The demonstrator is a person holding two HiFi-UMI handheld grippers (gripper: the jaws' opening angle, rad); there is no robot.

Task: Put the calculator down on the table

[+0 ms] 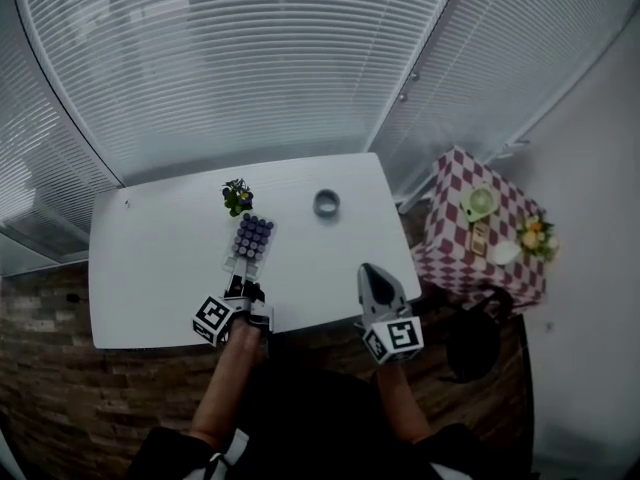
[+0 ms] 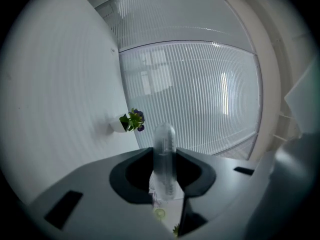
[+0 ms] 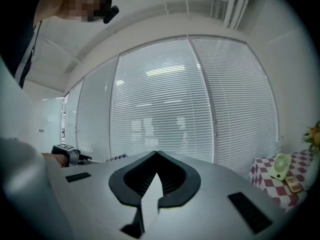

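The calculator [image 1: 252, 241], pale with rows of dark purple keys, lies flat over the white table [image 1: 160, 258], near its front edge. My left gripper [image 1: 243, 286] is shut on its near end. In the left gripper view the calculator [image 2: 165, 139] shows edge-on as a thin clear strip clamped between the jaws of the left gripper [image 2: 165, 156]. Whether it touches the tabletop I cannot tell. My right gripper [image 1: 372, 271] hovers at the table's front right edge, shut and empty; its jaws meet in the right gripper view [image 3: 156, 155].
A small potted plant [image 1: 237, 197] stands just beyond the calculator, and a grey round object [image 1: 326, 203] sits to its right. A checkered side table [image 1: 450, 248] with a small fan and other items stands at the right. Window blinds run behind the table.
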